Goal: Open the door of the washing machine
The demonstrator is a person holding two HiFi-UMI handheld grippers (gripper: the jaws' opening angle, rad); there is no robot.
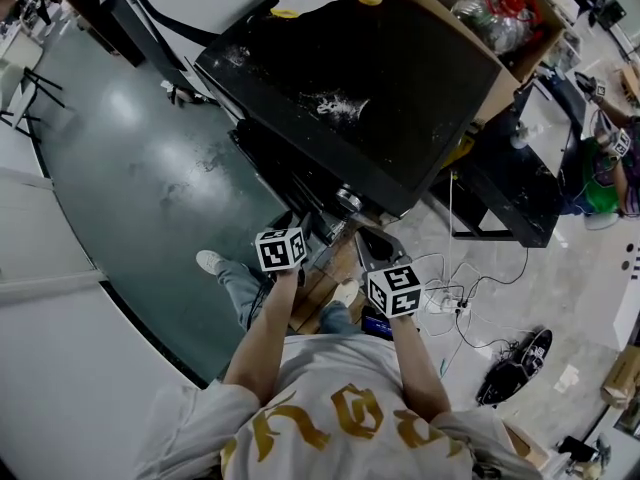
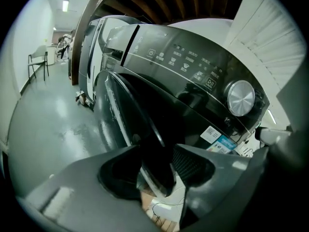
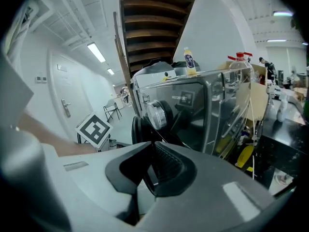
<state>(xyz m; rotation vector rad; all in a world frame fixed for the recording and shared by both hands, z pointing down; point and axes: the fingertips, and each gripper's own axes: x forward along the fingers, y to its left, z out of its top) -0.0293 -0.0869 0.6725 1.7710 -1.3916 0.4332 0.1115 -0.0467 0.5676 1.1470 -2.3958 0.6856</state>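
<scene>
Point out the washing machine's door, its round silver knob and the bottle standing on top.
door [image 2: 113, 122]: left gripper view, on its grey rim.
knob [image 2: 240, 97]: left gripper view, centre of its silver face.
bottle [image 3: 189, 64]: right gripper view, on its label.

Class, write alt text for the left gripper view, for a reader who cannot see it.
The left gripper has its two dark jaws closed on the curved edge of a dark washing machine's door. Up and to the right is the glossy control panel with a silver dial. A grey floor stretches away on the left.
</scene>
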